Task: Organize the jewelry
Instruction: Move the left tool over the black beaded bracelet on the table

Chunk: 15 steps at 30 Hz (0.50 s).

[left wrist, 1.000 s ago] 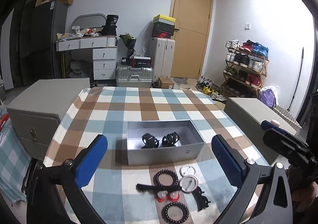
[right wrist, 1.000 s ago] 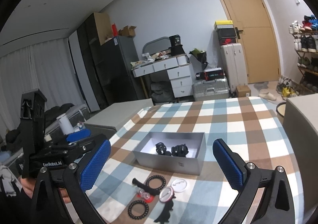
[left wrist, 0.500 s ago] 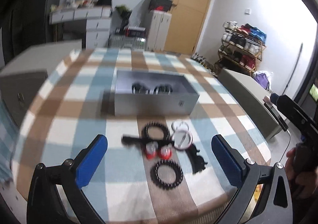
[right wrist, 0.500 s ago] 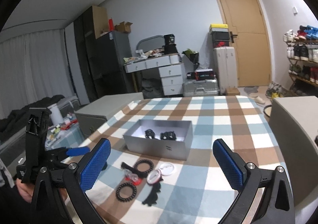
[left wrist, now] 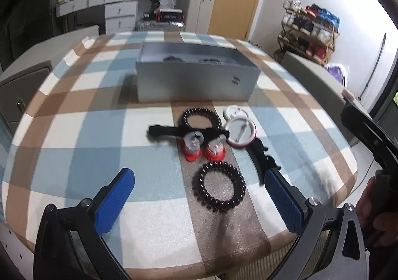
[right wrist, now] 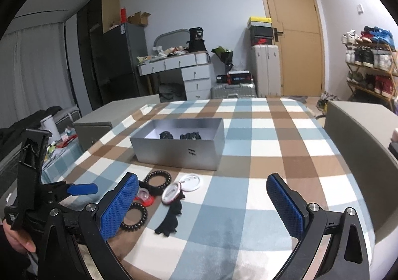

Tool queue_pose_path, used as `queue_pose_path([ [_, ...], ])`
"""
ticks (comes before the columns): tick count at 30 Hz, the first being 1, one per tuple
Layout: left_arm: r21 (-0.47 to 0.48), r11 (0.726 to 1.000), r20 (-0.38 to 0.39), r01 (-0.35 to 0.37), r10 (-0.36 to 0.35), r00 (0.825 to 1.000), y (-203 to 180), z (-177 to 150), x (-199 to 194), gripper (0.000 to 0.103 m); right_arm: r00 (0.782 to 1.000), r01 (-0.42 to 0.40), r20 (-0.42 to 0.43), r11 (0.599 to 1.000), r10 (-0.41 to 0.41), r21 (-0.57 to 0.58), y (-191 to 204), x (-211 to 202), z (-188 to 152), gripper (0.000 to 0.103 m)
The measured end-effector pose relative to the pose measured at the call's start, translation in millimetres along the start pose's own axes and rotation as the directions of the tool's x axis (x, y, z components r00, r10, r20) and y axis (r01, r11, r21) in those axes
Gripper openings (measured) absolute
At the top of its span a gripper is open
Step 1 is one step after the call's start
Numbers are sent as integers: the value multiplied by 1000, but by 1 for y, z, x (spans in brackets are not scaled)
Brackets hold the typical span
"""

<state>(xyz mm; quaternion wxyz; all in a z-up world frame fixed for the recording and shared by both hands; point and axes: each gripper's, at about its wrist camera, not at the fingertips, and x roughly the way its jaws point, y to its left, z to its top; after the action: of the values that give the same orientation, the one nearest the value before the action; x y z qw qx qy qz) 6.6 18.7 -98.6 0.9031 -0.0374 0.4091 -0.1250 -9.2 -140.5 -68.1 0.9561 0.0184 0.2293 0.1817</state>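
Observation:
A grey open box [left wrist: 196, 81] stands on the checked tablecloth and holds two black hair claws [right wrist: 180, 135]. In front of it lie two dark bead bracelets [left wrist: 219, 190], [left wrist: 200, 118], a black hair clip [left wrist: 174, 130], two red-based round pieces [left wrist: 204, 149], two round badges [left wrist: 240, 129] and a black curved clip [left wrist: 263, 158]. My left gripper [left wrist: 199, 203] is open and empty, low over the near bracelet. My right gripper [right wrist: 202, 201] is open and empty, above the table's front, right of the pile [right wrist: 171, 193].
The box also shows in the right wrist view [right wrist: 177, 147]. Grey cabinets flank the table on the left [right wrist: 117, 118] and right [right wrist: 358, 145]. A desk, suitcases, a door and a shoe rack [right wrist: 368, 63] stand behind.
My left gripper has dropped and moved forward toward the pile, now close over the near bracelet. My right gripper has lowered a little. Nothing on the table has moved.

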Motion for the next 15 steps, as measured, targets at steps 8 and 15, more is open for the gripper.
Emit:
queue_pose_path([
  [8,62,998,-74,18,-13,997,-11,-4,12,102,998,-9,-60,1000,10,12,-3,9,-12,103],
  [15,65,997,-93,30,-24,995,-9,1,15,94,997,-8,-75,1000,10,25,-6,13,-17,103],
])
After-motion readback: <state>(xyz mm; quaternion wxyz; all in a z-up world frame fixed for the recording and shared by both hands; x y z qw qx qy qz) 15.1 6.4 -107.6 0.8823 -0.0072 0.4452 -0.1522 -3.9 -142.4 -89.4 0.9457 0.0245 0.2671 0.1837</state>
